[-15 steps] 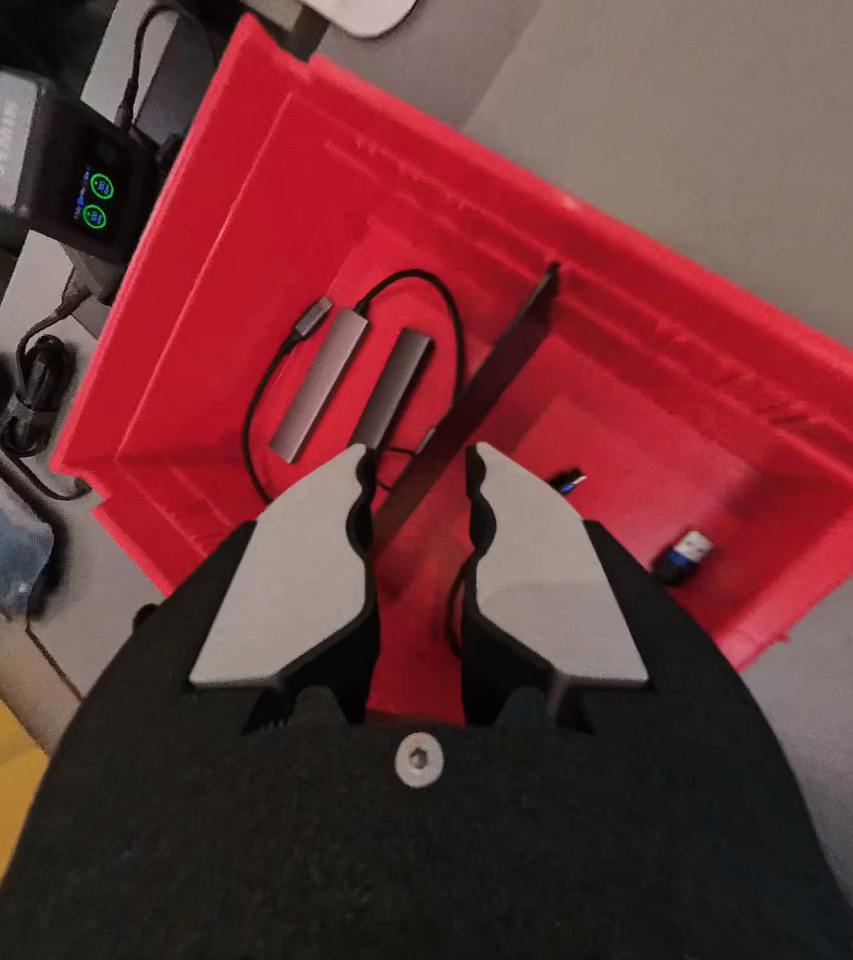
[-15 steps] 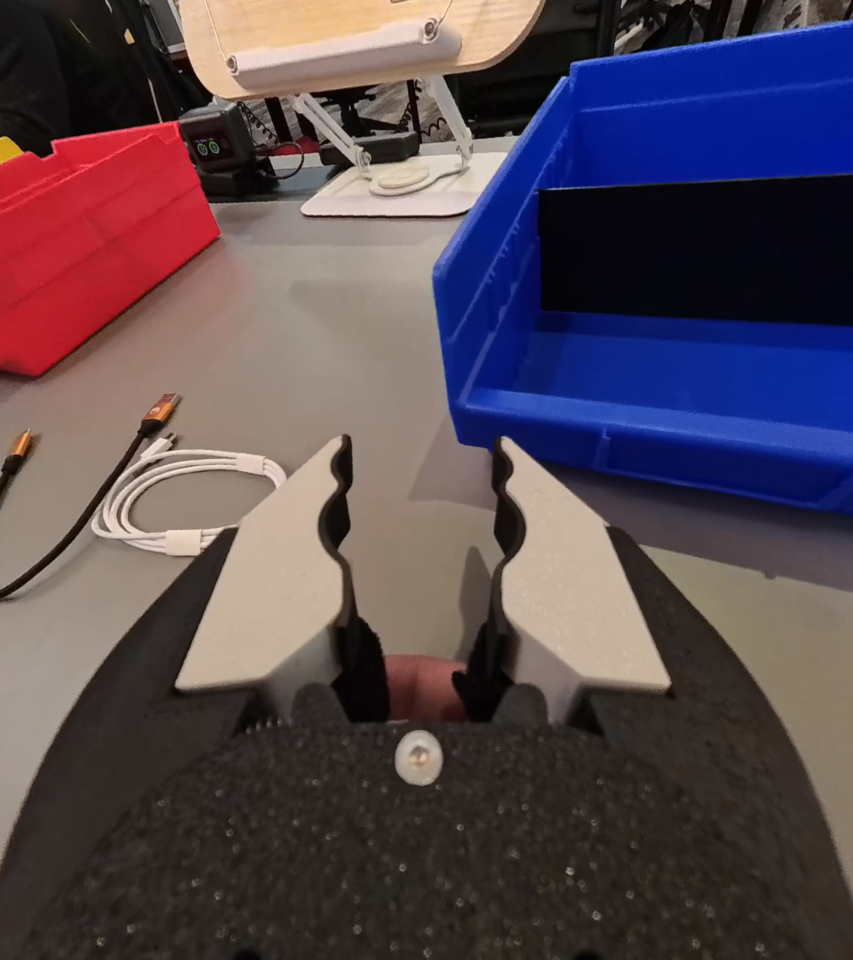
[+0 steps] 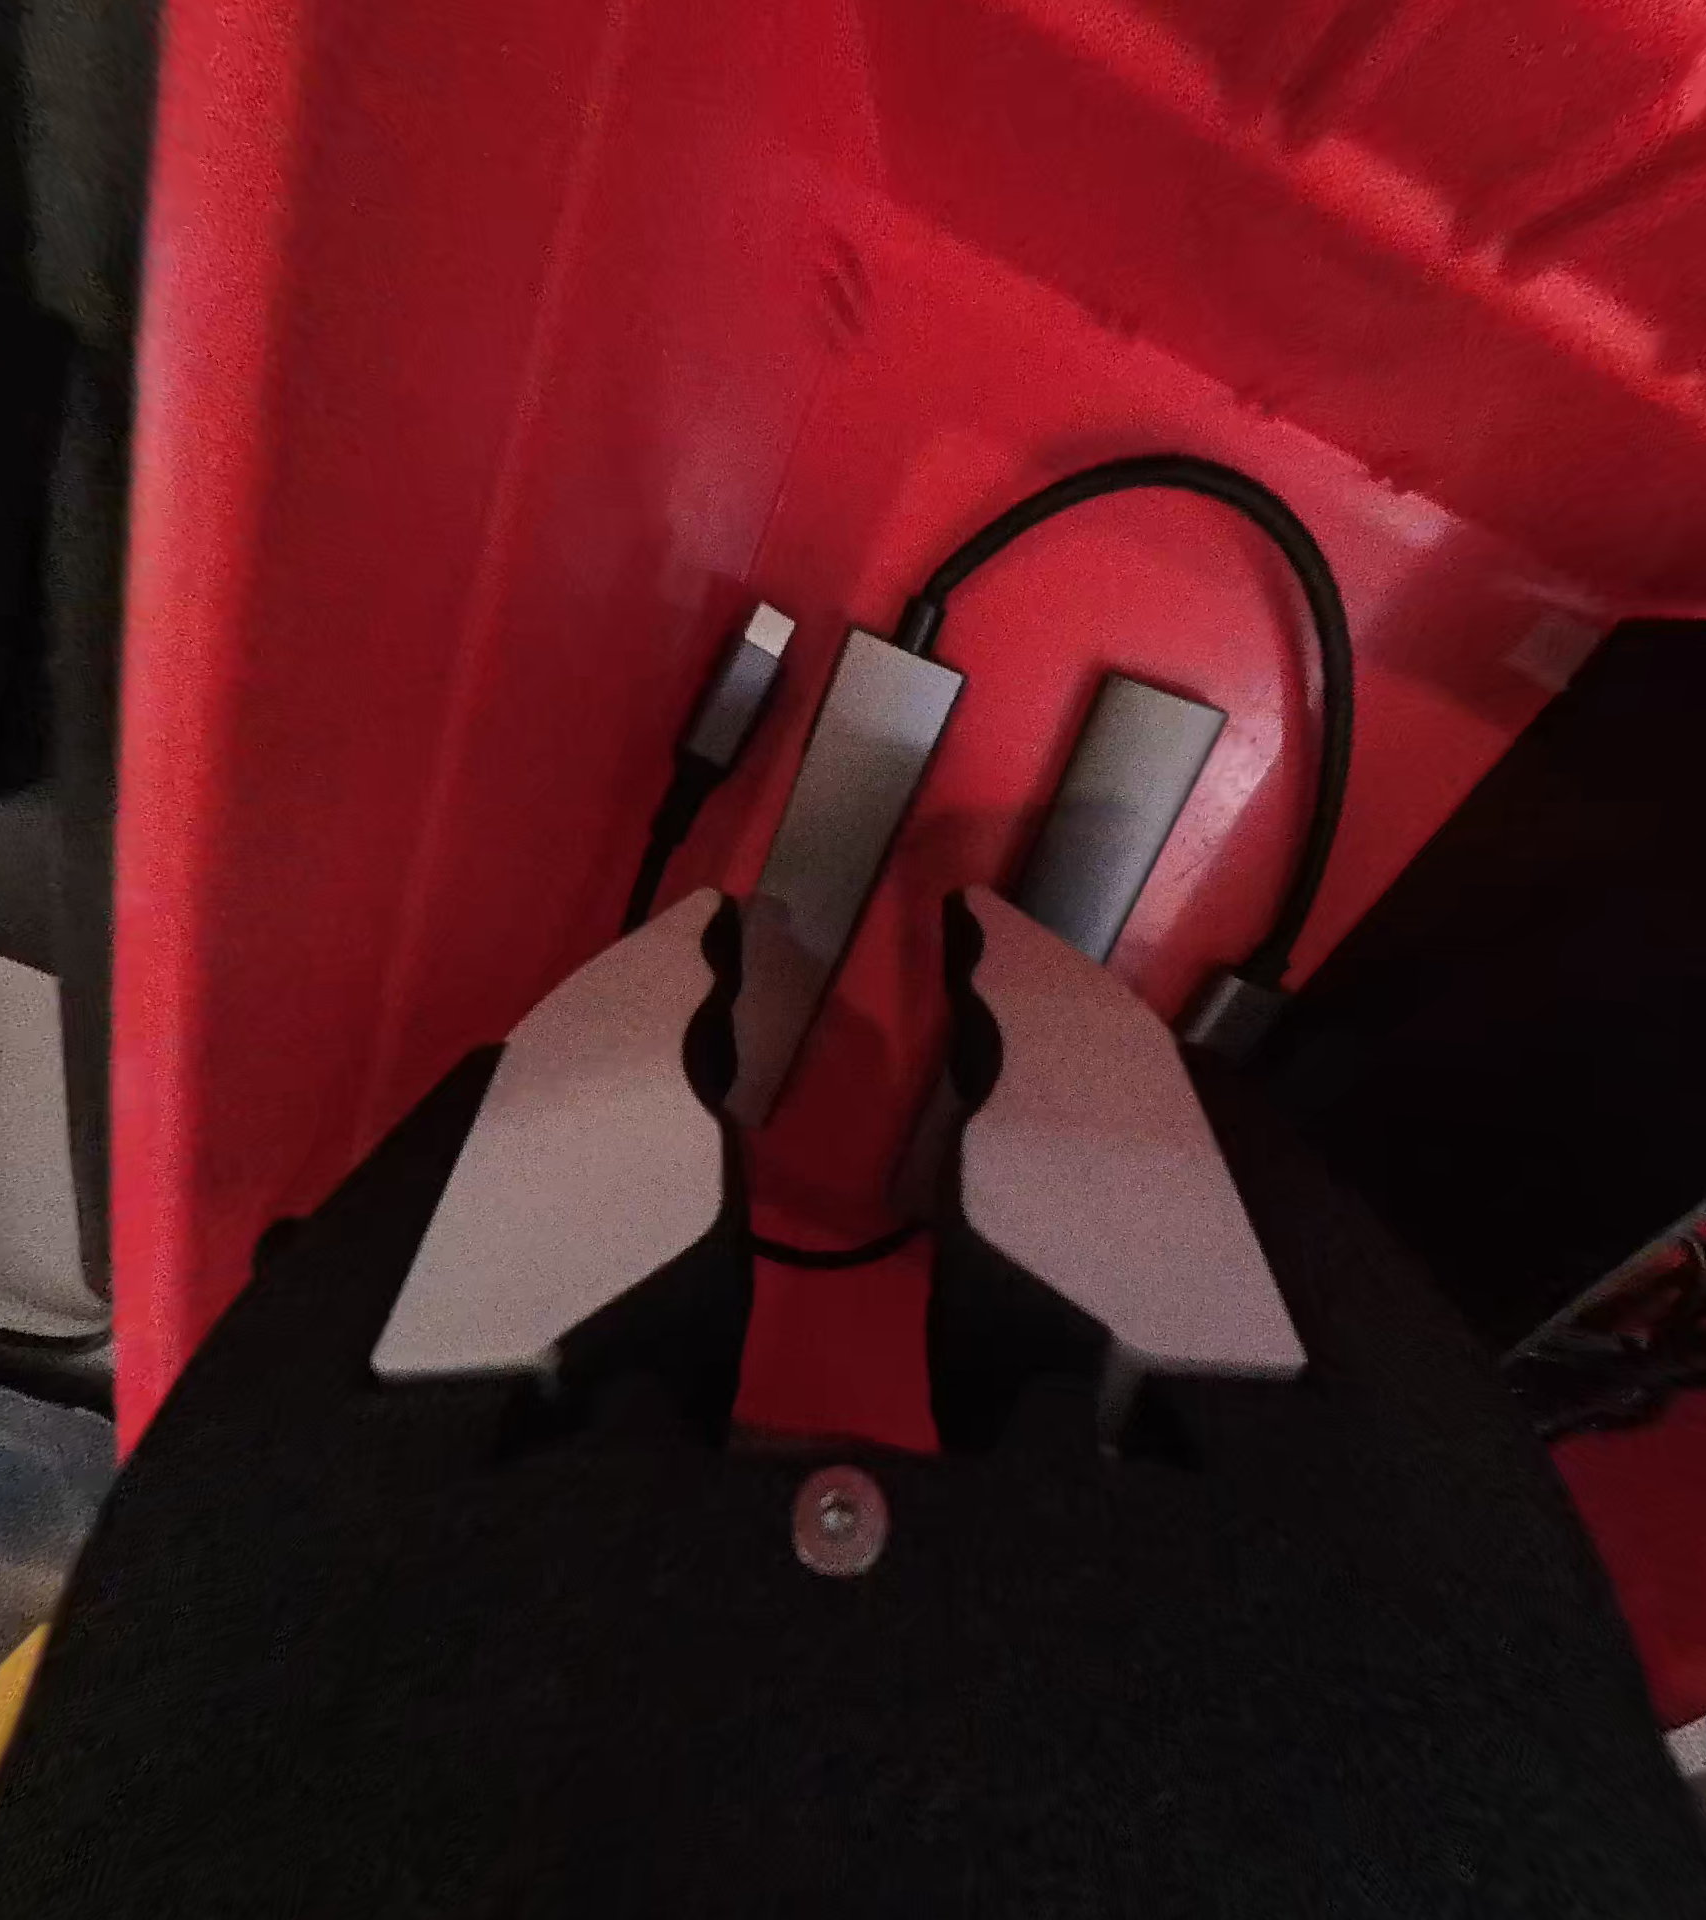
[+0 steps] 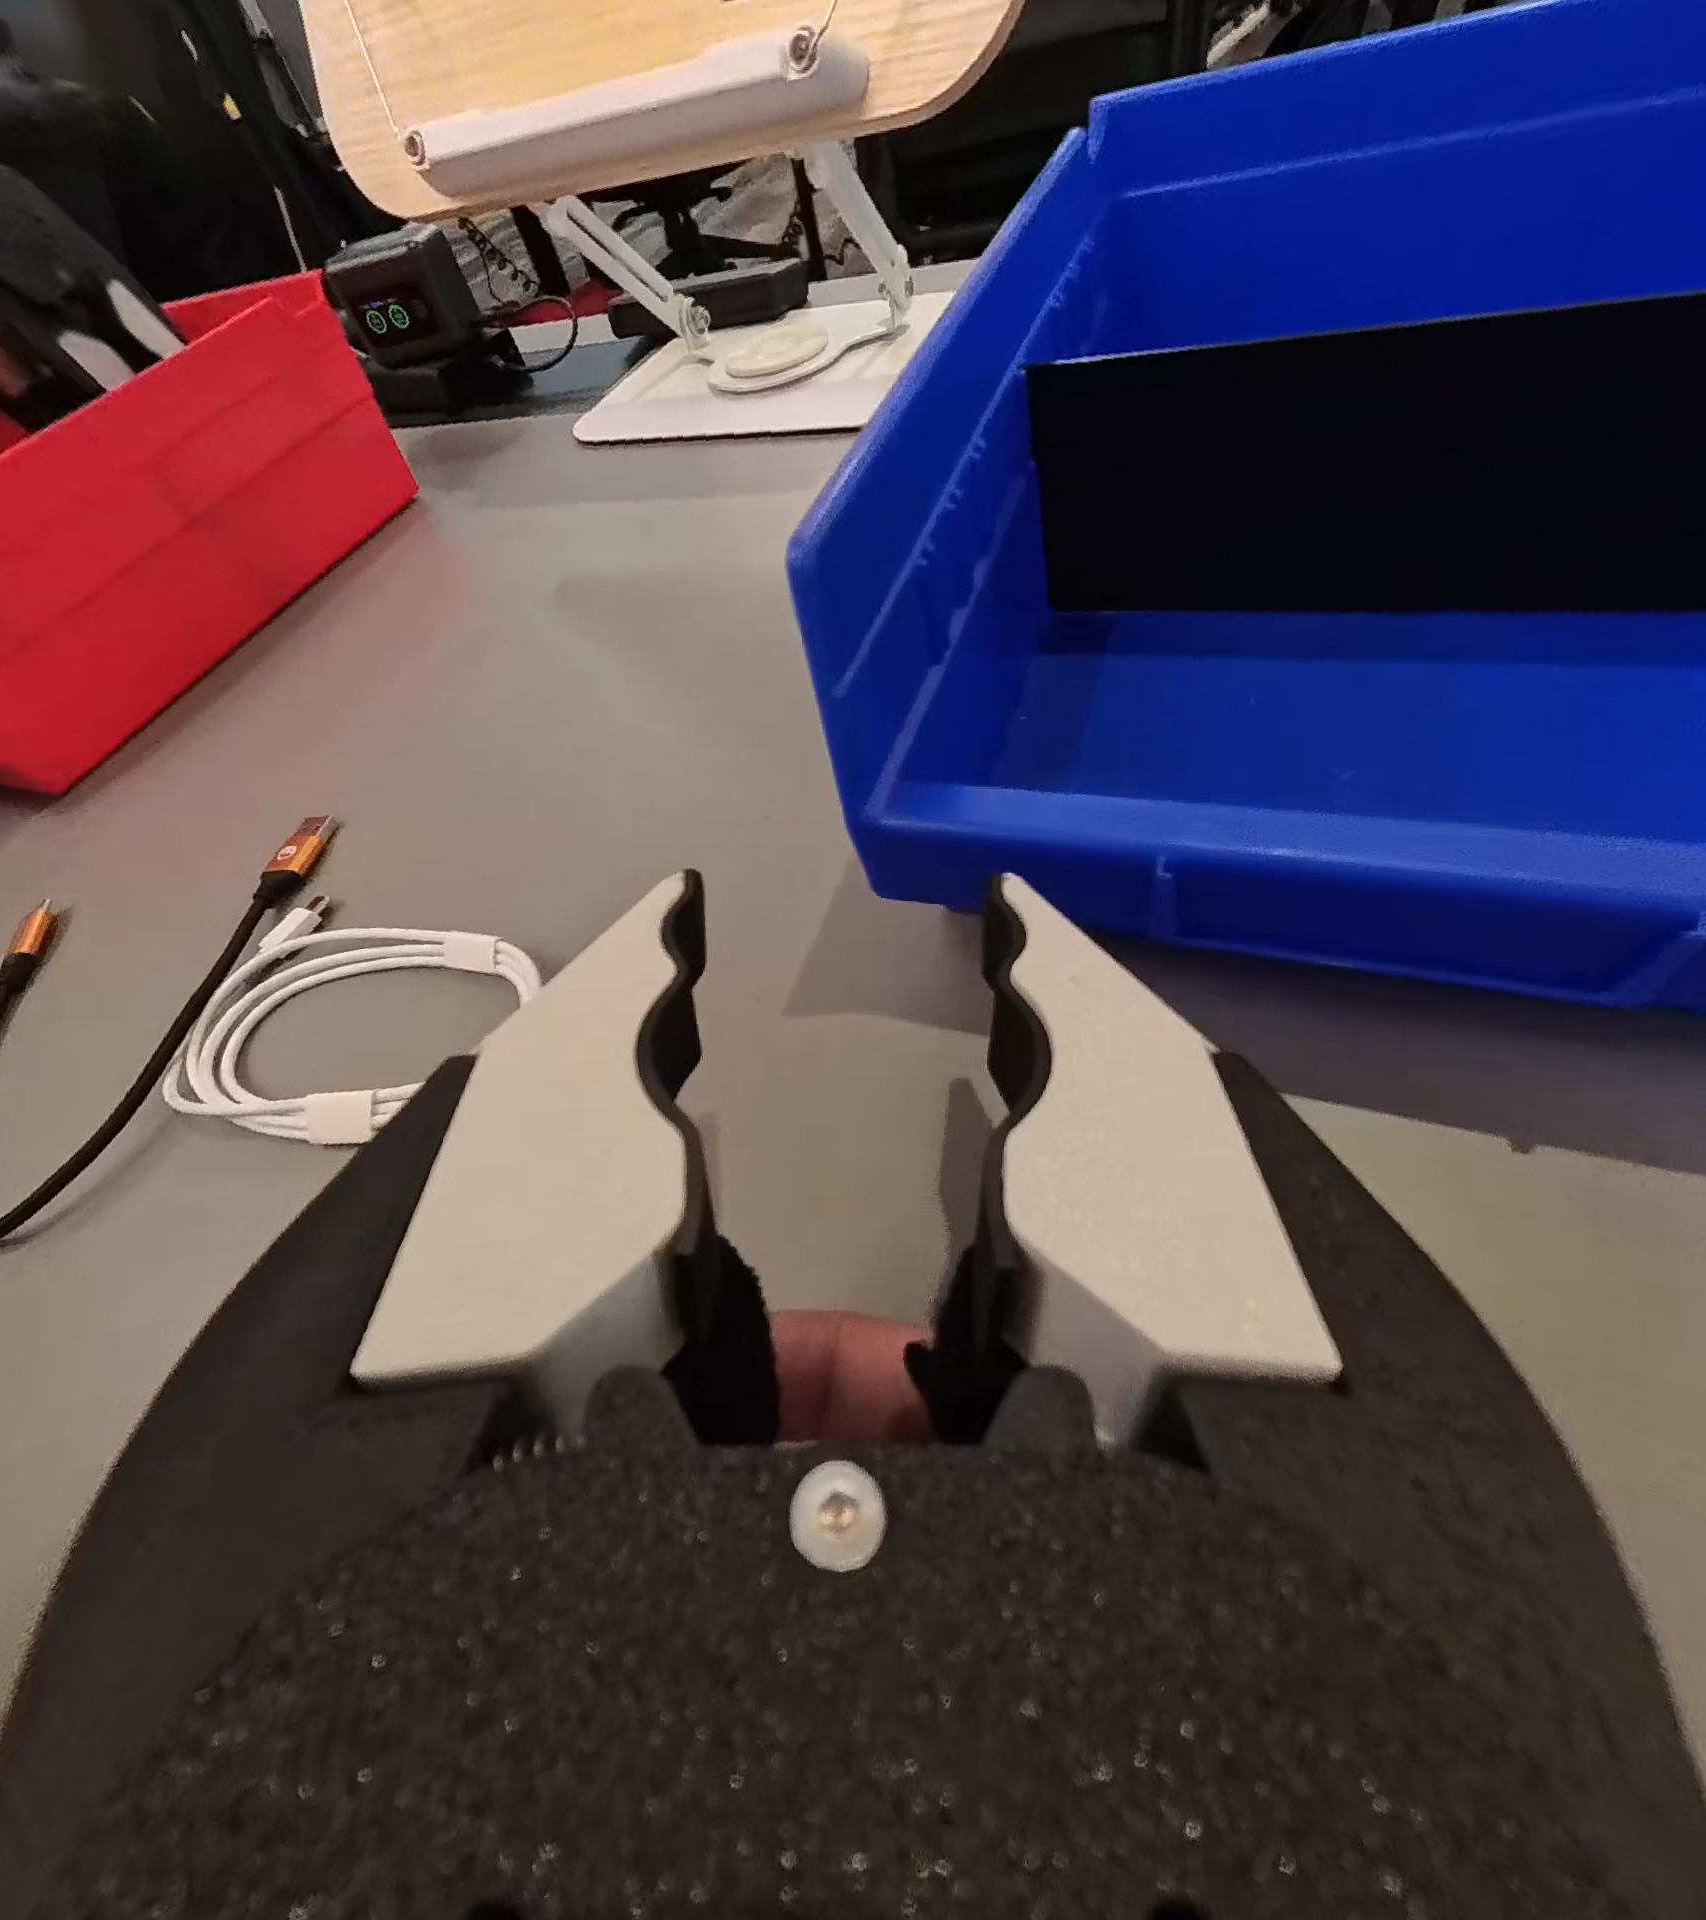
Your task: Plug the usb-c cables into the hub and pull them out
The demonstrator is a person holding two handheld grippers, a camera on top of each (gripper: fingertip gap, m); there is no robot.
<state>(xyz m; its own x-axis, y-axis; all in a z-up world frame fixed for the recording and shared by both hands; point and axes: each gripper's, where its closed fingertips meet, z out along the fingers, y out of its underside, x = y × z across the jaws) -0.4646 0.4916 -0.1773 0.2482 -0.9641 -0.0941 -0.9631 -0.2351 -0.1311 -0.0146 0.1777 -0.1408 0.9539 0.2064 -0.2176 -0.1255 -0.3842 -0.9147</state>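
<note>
Two grey hubs lie side by side on the floor of the red bin (image 3: 433, 436). My left gripper (image 3: 833, 909) is open, low inside the bin; the near end of the left hub (image 3: 854, 821) lies between its fingers. The right hub (image 3: 1114, 810) lies just beyond the right finger. Each hub has a black cable ending in a grey plug (image 3: 740, 691). My right gripper (image 4: 841, 894) is open and empty above the grey table. A black cable with orange plugs (image 4: 101, 1081) and a coiled white cable (image 4: 329, 1029) lie on the table to its left.
A black divider (image 3: 1555, 935) stands in the red bin to the right of the hubs. A blue bin (image 4: 1348, 582) with a black divider stands at the right of the table. The red bin (image 4: 132, 582) stands far left; a wooden stand (image 4: 662, 94) and a small black device (image 4: 392, 307) stand behind. Some 55 cm of space lies between my two pairs of fingers.
My left gripper has dropped down into the red bin and closed in on the hubs; the left hub now lies between its fingers. My right gripper has shifted slightly.
</note>
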